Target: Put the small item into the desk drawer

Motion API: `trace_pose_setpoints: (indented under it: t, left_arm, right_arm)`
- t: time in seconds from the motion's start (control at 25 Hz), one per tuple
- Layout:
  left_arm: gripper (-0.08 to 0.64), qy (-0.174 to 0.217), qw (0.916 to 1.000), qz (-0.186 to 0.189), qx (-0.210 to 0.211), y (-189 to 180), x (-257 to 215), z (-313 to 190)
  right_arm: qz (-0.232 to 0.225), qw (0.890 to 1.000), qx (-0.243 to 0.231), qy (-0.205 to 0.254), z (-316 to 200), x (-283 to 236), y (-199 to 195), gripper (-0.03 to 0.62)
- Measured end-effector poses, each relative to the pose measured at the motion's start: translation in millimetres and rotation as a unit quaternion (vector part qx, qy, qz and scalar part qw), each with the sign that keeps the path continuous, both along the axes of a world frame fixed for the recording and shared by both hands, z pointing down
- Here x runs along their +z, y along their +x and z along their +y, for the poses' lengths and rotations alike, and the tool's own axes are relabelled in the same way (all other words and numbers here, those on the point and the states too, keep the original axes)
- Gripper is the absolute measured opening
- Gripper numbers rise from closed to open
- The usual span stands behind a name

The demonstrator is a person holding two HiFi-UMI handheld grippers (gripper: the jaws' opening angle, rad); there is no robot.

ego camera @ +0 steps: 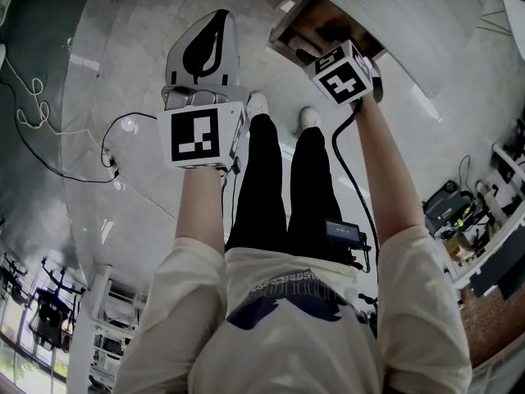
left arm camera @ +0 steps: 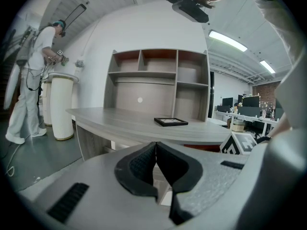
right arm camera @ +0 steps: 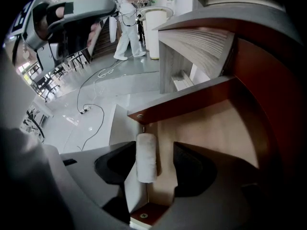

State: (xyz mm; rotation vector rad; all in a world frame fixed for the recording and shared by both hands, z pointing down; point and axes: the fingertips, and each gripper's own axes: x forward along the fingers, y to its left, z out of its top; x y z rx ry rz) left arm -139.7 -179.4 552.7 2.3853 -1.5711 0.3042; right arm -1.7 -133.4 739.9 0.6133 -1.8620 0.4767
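The small item [right arm camera: 147, 157] is a white, cloth-like roll. It lies lengthwise inside the open desk drawer [right arm camera: 216, 128], by the drawer's red-brown side wall. My right gripper [right arm camera: 154, 159] reaches into the drawer with its jaws spread wide. The roll sits between them, close against the left pad, and the right pad stands clear of it. In the head view the right gripper [ego camera: 321, 49] points into the drawer [ego camera: 289, 25] under the desk. My left gripper [left arm camera: 156, 150] is held up beside it, shut with nothing in it, and also shows in the head view [ego camera: 203, 52].
The grey desk [left arm camera: 144, 119] carries a flat black frame [left arm camera: 171, 121] and a shelf unit [left arm camera: 158, 75] at its back. A person [left arm camera: 33, 75] stands by a white cylindrical bin [left arm camera: 62, 104] at far left. Cables [ego camera: 49, 138] lie on the floor.
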Motion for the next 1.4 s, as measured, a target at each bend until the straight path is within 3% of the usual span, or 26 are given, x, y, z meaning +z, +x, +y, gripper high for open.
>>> trace_pose_setpoints:
  t: [0.44,0.56,0.68,1.08,1.4]
  left_arm:
    - [0.009,0.018,0.9998,-0.001,-0.001,10.7,-27.7,-2.9]
    - [0.009,0.027,0.9996,-0.002,-0.003,13.9,-44.7,-4.0]
    - [0.009,0.041,0.9992,-0.004,-0.005,16.9,-67.6,-4.1]
    - [0.009,0.082,0.9961,-0.002,-0.033,30.4,-153.0,10.9]
    - [0.009,0.115,0.992,0.006,-0.052,47.6,-218.0,29.8]
  right_arm:
    - [-0.048,0.997,0.045,0.041,-18.3,-44.3,4.0,0.238]
    - [-0.069,0.995,0.053,0.041,-15.0,-64.9,4.3,0.189]
    - [-0.085,0.994,0.05,0.047,-6.1,-87.0,3.8,0.189]
    - [-0.131,0.986,0.051,0.091,11.6,-188.4,21.1,0.144]
    - [-0.187,0.97,0.075,0.138,17.5,-279.6,40.7,0.075]
